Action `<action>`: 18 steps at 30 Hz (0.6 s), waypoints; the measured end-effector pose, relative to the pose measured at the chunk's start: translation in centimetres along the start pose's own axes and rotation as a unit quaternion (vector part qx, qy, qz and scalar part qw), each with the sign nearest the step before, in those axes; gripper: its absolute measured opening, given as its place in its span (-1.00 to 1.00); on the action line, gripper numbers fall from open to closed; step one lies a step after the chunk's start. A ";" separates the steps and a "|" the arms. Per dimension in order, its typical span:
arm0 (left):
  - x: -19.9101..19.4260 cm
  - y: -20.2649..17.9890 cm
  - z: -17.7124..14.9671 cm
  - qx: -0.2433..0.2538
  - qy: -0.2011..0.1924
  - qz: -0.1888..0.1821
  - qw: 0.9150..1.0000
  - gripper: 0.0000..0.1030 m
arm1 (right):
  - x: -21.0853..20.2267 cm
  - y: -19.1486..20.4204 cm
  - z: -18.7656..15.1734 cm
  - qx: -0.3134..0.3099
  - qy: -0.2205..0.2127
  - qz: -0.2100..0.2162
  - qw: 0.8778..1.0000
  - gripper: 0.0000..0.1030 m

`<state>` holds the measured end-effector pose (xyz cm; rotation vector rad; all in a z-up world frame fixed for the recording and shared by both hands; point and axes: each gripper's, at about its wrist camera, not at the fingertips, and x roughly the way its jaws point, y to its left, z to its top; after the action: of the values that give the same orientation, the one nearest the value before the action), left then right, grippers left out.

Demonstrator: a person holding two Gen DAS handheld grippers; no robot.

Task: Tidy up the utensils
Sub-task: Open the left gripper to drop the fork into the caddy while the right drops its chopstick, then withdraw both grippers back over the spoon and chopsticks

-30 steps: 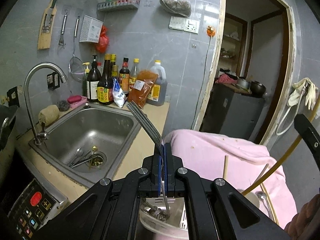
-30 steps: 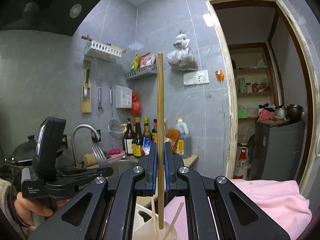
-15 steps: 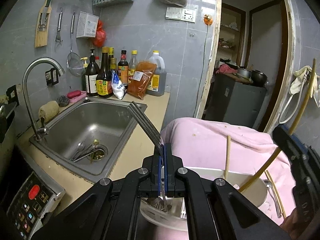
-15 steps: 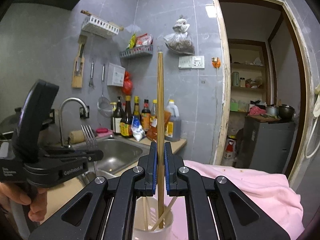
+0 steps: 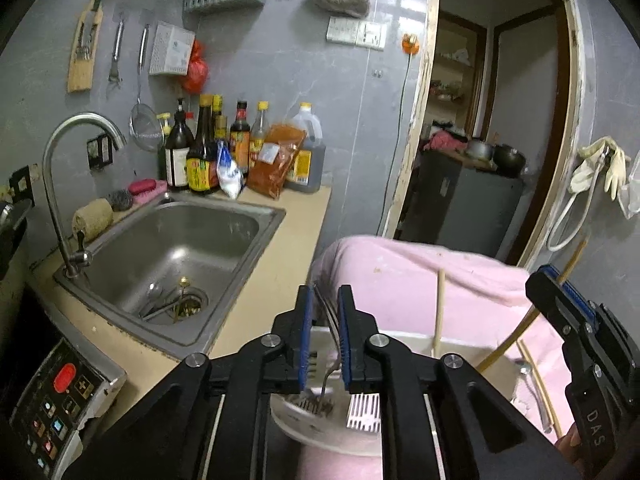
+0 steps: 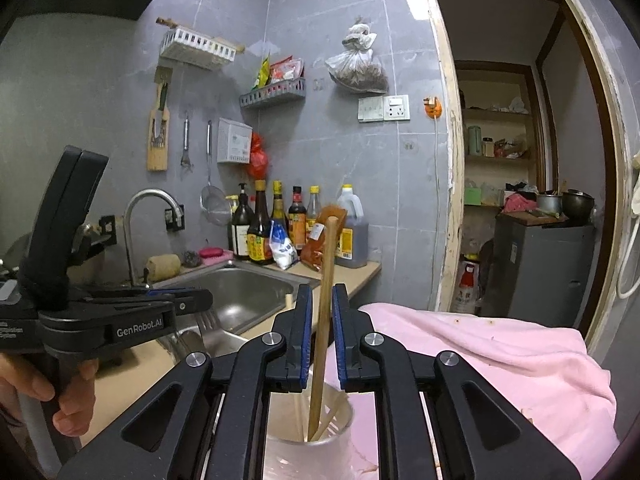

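Note:
In the left wrist view my left gripper (image 5: pixel 323 304) is open. A metal fork (image 5: pixel 331 332) stands loose between its jaws, its lower end in a white slotted holder (image 5: pixel 320 420) on the pink cloth (image 5: pixel 400 280). In the right wrist view my right gripper (image 6: pixel 322 304) is open around a wooden chopstick (image 6: pixel 323 320) that leans in a metal cup (image 6: pixel 308 444) holding several more chopsticks. The right gripper also shows in the left wrist view (image 5: pixel 560 292), and the left gripper shows at the left of the right wrist view (image 6: pixel 176 304).
A steel sink (image 5: pixel 176 248) with spoons at its drain lies left, with a tap (image 5: pixel 60 184), sauce bottles (image 5: pixel 208 152) behind it and an induction cooker panel (image 5: pixel 52 400) at front left. A doorway (image 5: pixel 488 140) opens at right. More chopsticks and a spoon (image 5: pixel 532 380) lie on the cloth.
Both grippers have lowered and opened. The fork has dropped into the white holder and the chopstick has slid down into the cup.

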<state>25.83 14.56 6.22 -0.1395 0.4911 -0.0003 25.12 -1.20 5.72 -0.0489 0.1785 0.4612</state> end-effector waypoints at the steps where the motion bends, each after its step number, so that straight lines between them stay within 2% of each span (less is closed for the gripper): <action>1: -0.3 -0.1 0.1 0.001 -0.006 0.000 1.000 -0.72 | -0.3 -0.1 0.1 0.002 -0.003 0.000 1.000 -0.72; 2: -0.5 -0.3 0.4 0.001 -0.009 -0.002 1.000 -0.67 | -0.4 -0.2 0.2 0.003 -0.006 0.002 1.000 -0.57; 3: -0.9 -0.4 0.5 0.000 -0.014 -0.005 1.000 -0.61 | -0.8 -0.3 0.4 0.006 -0.010 0.005 1.000 -0.49; 4: -1.1 -0.6 0.6 0.000 -0.018 -0.006 1.000 -0.57 | -1.0 -0.4 0.5 0.009 -0.014 0.005 1.000 -0.49; 6: -1.9 -1.0 0.8 0.000 -0.030 -0.013 0.999 -0.33 | -1.7 -0.6 0.8 0.011 -0.020 0.006 1.000 -0.46; 7: -2.2 -1.2 0.8 0.000 -0.036 -0.017 0.999 -0.28 | -2.0 -0.7 1.0 0.012 -0.023 0.004 1.000 -0.44; 8: -2.7 -1.6 0.9 0.001 -0.042 -0.019 0.999 -0.21 | -2.4 -0.8 1.2 0.012 -0.026 0.003 1.000 -0.35; 9: -3.0 -2.0 1.0 0.003 -0.047 -0.021 0.999 -0.14 | -3.0 -1.1 1.4 0.014 -0.030 0.001 0.999 -0.17; 10: -3.5 -2.4 1.0 0.004 -0.052 -0.026 0.998 -0.10 | -3.4 -1.3 1.5 0.015 -0.034 -0.001 0.999 -0.09; 13: -4.5 -3.4 1.2 0.004 -0.067 -0.035 0.997 0.21 | -5.4 -2.3 2.1 0.017 -0.049 -0.015 0.999 0.12; 15: -5.3 -4.2 1.3 0.000 -0.078 -0.044 0.996 0.42 | -7.0 -3.2 2.4 0.018 -0.058 -0.029 0.998 0.45; 18: -6.4 -5.7 1.3 -0.001 -0.085 -0.063 0.994 0.55 | -9.9 -4.7 2.9 0.021 -0.073 -0.052 0.996 0.56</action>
<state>20.94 9.33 11.13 -0.1706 0.3115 -0.1101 19.01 -9.50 10.41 0.0171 0.0425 0.3555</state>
